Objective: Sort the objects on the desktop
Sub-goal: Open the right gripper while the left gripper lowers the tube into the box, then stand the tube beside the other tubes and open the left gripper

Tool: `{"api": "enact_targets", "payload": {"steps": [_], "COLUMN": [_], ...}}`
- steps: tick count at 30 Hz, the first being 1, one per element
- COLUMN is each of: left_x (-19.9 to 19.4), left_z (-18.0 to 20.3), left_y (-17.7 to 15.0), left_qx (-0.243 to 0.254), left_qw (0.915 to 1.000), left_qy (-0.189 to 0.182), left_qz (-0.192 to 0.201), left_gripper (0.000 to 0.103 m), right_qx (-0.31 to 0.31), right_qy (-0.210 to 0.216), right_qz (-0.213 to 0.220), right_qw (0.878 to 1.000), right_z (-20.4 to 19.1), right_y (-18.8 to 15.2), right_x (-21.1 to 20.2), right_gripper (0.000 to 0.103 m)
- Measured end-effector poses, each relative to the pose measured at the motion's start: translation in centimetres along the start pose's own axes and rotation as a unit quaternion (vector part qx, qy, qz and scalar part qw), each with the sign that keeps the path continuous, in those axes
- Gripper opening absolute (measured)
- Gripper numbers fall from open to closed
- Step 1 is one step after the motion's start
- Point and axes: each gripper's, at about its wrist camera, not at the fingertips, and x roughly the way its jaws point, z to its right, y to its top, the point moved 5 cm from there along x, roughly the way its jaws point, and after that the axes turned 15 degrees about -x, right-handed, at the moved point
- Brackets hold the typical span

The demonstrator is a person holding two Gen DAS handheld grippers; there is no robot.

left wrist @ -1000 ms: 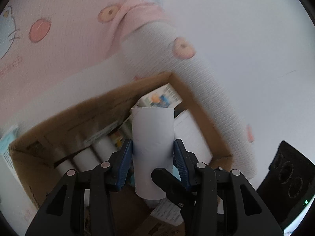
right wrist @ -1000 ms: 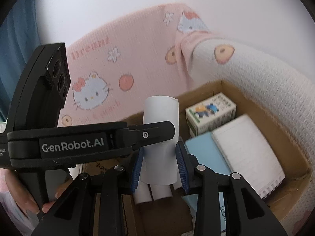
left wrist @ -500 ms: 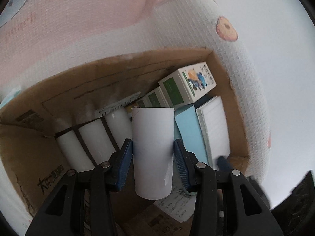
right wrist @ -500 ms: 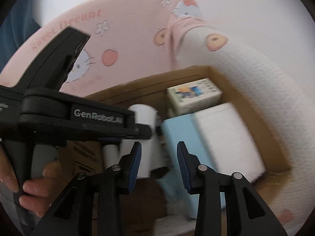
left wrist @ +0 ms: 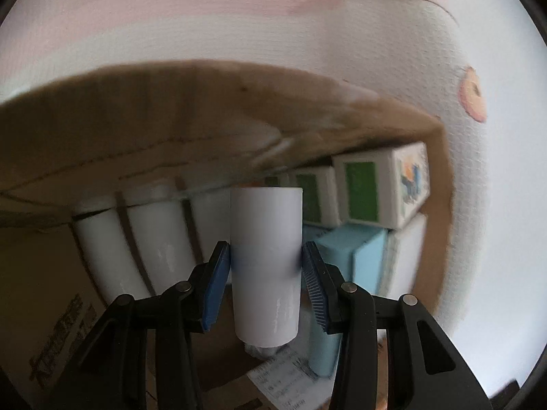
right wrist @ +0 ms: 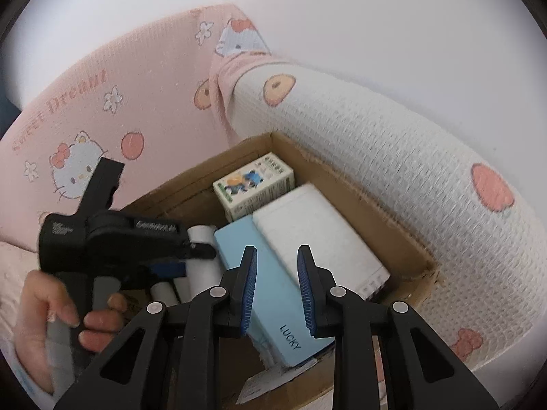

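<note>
My left gripper (left wrist: 266,256) is shut on a white roll (left wrist: 266,256), held upright low inside the cardboard box (left wrist: 136,130). Three more white rolls (left wrist: 154,249) lie side by side on the box floor to its left. From the right wrist view the left gripper (right wrist: 191,256) shows at the left with a hand (right wrist: 51,311) on its handle, and the held roll (right wrist: 203,263) reaches down into the box (right wrist: 359,188). My right gripper (right wrist: 275,287) hovers above the box; its jaws are closing with nothing between them.
The box also holds two green-and-white cartons (left wrist: 379,188), a light blue "LUCKY" box (right wrist: 270,294), a white notebook (right wrist: 318,239) and a paper slip (left wrist: 280,379). A pink and white cartoon-print blanket (right wrist: 393,130) wraps around the box's far sides.
The left gripper has sunk into the box with the roll and rolled level. The right gripper let the roll go, drew off to the right and narrowed its jaws.
</note>
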Motion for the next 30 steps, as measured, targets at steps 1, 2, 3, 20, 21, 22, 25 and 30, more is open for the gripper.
{"api": "enact_targets", "payload": {"steps": [1,2,3,20,21,22,25,30], "left_x": [0.0,0.1,0.1,-1.1,-1.5,-1.8,-3.0,-7.3], "left_z": [0.0,0.2,0.3,-0.3,-0.3,-0.2,0.4,1.6], "left_y": [0.0,-0.1,-0.2,-1.2,-1.5,-1.8,-3.0,-3.9], "left_qx": [-0.004,-0.005,-0.008,-0.006,0.001,0.006,0.025,0.103], "left_qw": [1.0,1.0,0.9999,0.9994,0.9992,0.9987,0.9979,0.9881], "left_qy": [-0.003,-0.006,-0.008,-0.02,-0.028,-0.044,-0.059,-0.075], "left_qz": [0.003,0.005,0.01,0.027,0.027,0.023,0.006,0.086], "left_gripper": [0.047,0.047,0.047,0.01,0.009,0.006,0.006,0.005], "right_qx": [-0.003,-0.009,-0.014,-0.044,-0.046,-0.047,-0.053,-0.075], "right_qy": [-0.001,-0.004,-0.007,-0.009,-0.007,-0.006,0.001,0.034], "right_qz": [-0.001,-0.002,-0.002,-0.026,-0.028,-0.03,-0.039,-0.058], "right_qw": [1.0,1.0,1.0,0.999,0.999,0.998,0.998,0.995], "right_z": [-0.2,-0.3,-0.6,-1.9,-2.0,-2.1,-2.6,-4.4], "right_y": [-0.2,-0.3,-0.4,-0.9,-1.0,-1.0,-0.8,0.4], "right_x": [-0.3,-0.3,-0.4,0.1,0.2,0.3,0.6,1.1], "right_gripper": [0.022,0.022,0.022,0.022,0.022,0.022,0.022,0.022]}}
